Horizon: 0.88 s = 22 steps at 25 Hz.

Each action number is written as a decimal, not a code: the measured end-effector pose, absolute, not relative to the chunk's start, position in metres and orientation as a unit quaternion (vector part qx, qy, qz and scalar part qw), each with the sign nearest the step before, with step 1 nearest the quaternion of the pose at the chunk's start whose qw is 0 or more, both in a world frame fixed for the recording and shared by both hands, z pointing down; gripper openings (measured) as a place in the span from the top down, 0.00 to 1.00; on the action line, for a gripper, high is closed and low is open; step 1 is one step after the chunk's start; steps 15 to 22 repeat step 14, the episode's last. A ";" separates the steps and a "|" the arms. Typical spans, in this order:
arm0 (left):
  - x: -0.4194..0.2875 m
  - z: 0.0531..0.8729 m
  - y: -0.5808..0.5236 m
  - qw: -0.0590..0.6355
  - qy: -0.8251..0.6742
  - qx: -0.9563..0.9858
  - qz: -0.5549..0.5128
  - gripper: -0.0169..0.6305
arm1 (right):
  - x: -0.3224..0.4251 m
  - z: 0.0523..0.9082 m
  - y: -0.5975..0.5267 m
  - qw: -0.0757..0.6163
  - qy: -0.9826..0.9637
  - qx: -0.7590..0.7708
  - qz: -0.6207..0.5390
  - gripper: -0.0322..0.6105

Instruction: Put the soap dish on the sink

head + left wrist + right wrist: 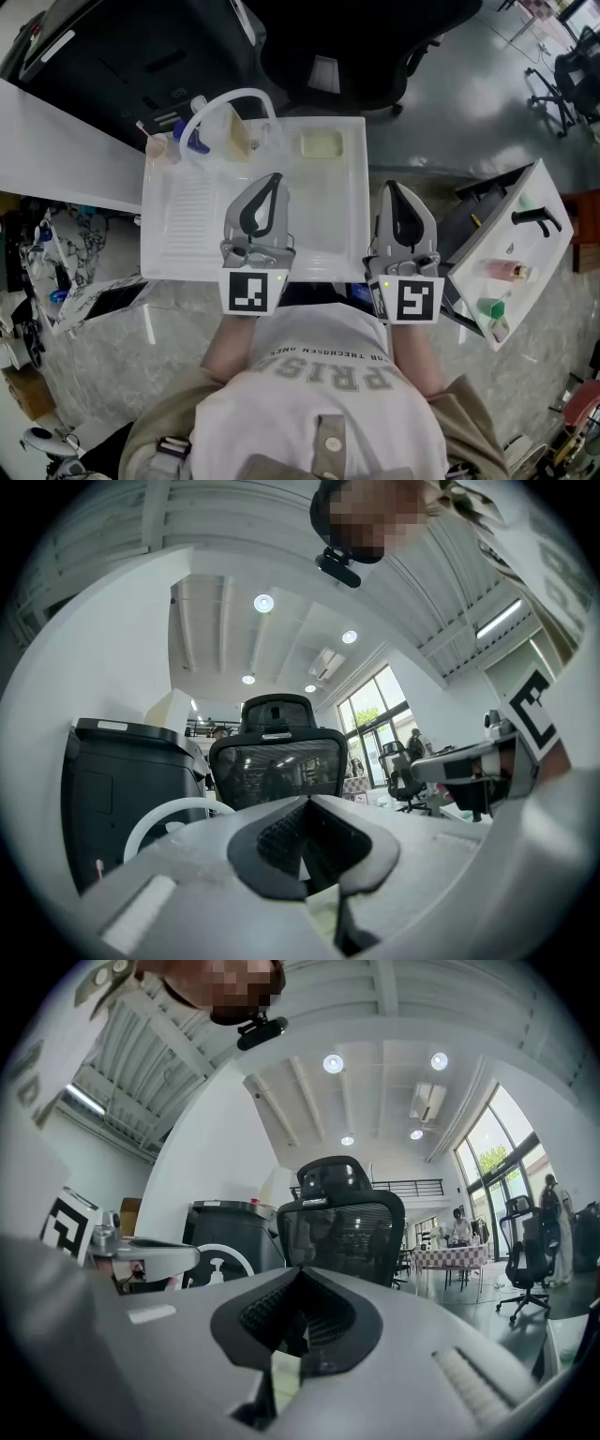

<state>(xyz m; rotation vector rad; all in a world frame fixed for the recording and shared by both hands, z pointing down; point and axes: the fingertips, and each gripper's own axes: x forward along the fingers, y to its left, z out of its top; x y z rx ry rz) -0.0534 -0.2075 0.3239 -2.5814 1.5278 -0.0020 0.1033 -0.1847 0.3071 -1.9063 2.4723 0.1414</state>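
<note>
Grey plastic, both: left tongs and right tongs are side by side close to the person, pointing away and level. Each gripper view shows ribbed pads pressed together with nothing between, left tongs and right tongs alike, so both are closed and empty.

The left tongs hang over the white sink. The right tongs sit just off its right edge.

The pale yellow soap dish lies ahead of both tips, to the right of the left tongs' line and to the left of the right tongs' line, at the sink's far right corner. It looks already resting on the sink top. Its long axis runs crosswise to the way the tongs point. The left tips look slightly nearer. Judgement: any grab means opening first, then straight-ahead reach with a small inward shift.

Farther left of the dish is the white faucet. Beyond the sink stands a black office chair.
</note>
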 end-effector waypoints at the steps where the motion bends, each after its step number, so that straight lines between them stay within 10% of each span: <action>1: -0.054 0.324 -0.208 0.071 0.508 -0.858 -0.001 0.96 | 0.104 0.307 -0.185 0.010 0.791 -0.610 0.045 0.95; 22: -0.059 0.322 -0.211 0.053 0.512 -0.857 0.022 0.96 | 0.108 0.301 -0.185 0.005 0.788 -0.612 0.062 0.95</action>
